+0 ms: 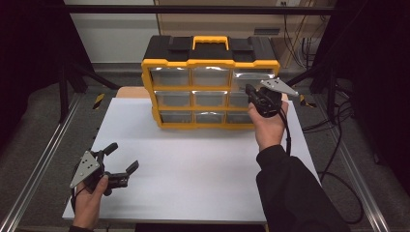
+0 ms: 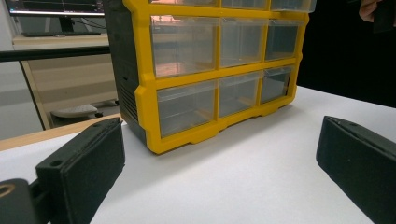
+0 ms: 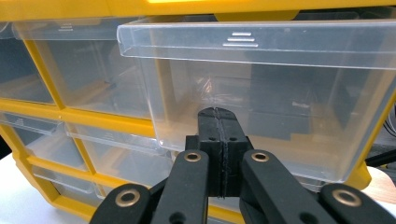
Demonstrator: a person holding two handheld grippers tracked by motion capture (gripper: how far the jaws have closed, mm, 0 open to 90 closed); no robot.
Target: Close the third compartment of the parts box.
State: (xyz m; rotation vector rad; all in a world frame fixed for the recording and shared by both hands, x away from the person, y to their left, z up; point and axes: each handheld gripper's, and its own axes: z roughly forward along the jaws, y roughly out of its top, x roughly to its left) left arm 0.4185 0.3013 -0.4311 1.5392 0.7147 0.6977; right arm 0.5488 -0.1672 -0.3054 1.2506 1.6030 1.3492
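Pushing top-right drawer (image 3: 261, 93) shut with closed right claw (image 3: 218, 116); left claw (image 1: 121, 159) resting wide, empty, near-left desk (image 1: 203, 164); next, pressing flush.

Black two-jaw right gripper (image 1: 249, 92), grey three-cornered plates, brass-coloured pivot rivets, trailing black cable, black sleeve (image 1: 290, 188)

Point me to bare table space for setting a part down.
Free: the white table top between the organizer and the near edge, bordered by the left gripper and the person's right sleeve. Crowded: the organizer's top-right drawer, where the shut right gripper sits.
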